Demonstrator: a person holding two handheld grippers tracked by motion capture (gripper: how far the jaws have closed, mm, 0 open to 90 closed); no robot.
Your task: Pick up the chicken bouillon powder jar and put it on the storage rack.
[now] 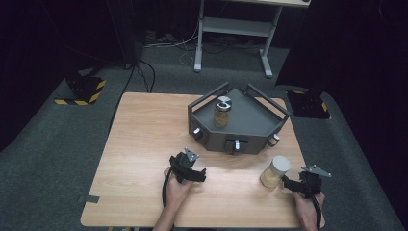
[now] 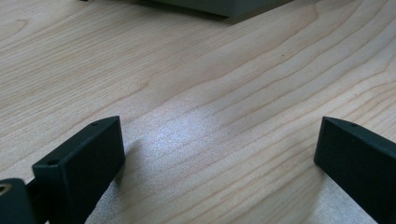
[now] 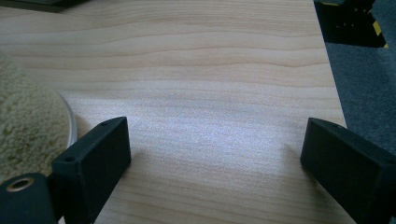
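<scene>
Jars seem to be the business at this desk [image 1: 144, 144]: one with a pale lid [image 1: 275, 171] stands near the front right corner, just beside the right gripper [image 1: 287, 183], and a second, dark-lidded jar [image 1: 222, 112] sits inside the grey angular tray [image 1: 250, 118] toward the back edge, right of the middle. The right gripper rests low on the wood with its jaws spread wide and nothing between them; in the right gripper view the grainy, pale filling of the near jar [image 3: 28, 130] bulges just outside one jaw, so I judge the hand is lined up beside it rather than around it, perhaps ready to take it. The left gripper [image 1: 192, 166] sits near the front edge, left of the middle, jaws likewise wide apart over bare wood, with the tray's front wall [image 2: 219, 5] ahead. It looks parked there, free to steady the tray or jar.
</scene>
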